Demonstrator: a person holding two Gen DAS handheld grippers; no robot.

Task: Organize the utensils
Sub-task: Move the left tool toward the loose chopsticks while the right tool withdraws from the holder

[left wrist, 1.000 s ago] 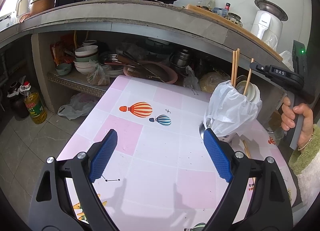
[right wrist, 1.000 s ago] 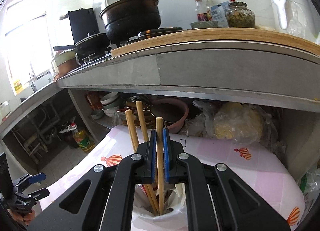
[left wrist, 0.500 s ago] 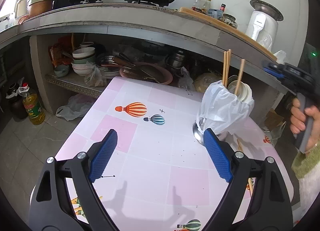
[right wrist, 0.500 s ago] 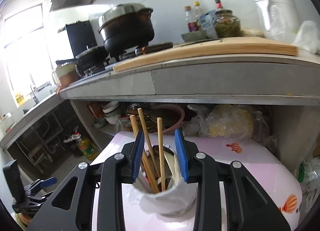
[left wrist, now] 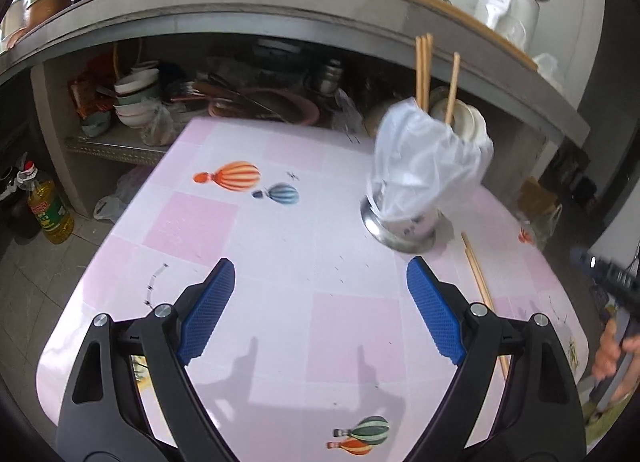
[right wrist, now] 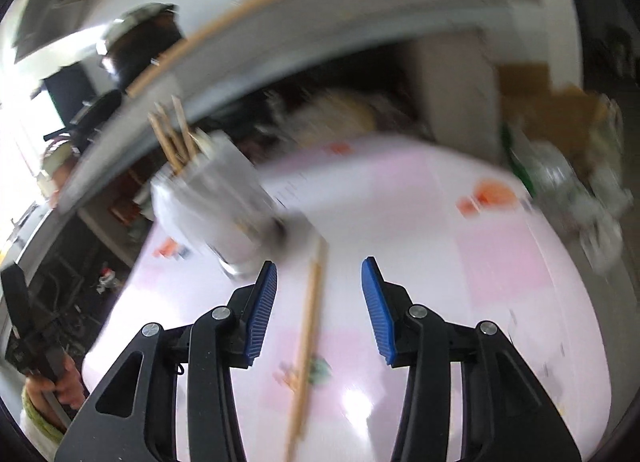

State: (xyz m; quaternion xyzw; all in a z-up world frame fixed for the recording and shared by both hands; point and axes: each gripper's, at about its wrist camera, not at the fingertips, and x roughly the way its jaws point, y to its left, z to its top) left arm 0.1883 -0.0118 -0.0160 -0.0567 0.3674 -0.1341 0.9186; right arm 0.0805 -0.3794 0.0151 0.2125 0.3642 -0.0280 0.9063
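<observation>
In the left wrist view, the left gripper [left wrist: 320, 302] fills the lower part of the frame with its blue pads spread wide and nothing between them, hovering over the pink checked table [left wrist: 272, 246] with its balloon prints. Right of centre, toward the upper half, a metal utensil holder [left wrist: 404, 222] lined with a white plastic bag [left wrist: 428, 166] stands on the table; chopsticks [left wrist: 423, 70] rise upright from it, two close together and one a little to the right. A loose chopstick [left wrist: 478, 282] lies flat on the table just right of the holder's base, running toward the lower right behind the gripper's right finger. At the far right edge a hand [left wrist: 612, 354] grips the blurred handle of the other gripper. The right wrist view is smeared by motion. The right gripper [right wrist: 319, 302] sits at the bottom centre, its jaws partway apart after just opening, holding nothing; the loose chopstick [right wrist: 306, 334] lies on the table beneath the gap, nearer the left pad. The bag-covered holder [right wrist: 224, 202] with its chopsticks [right wrist: 172, 134] stands in the left half, above the left finger.
</observation>
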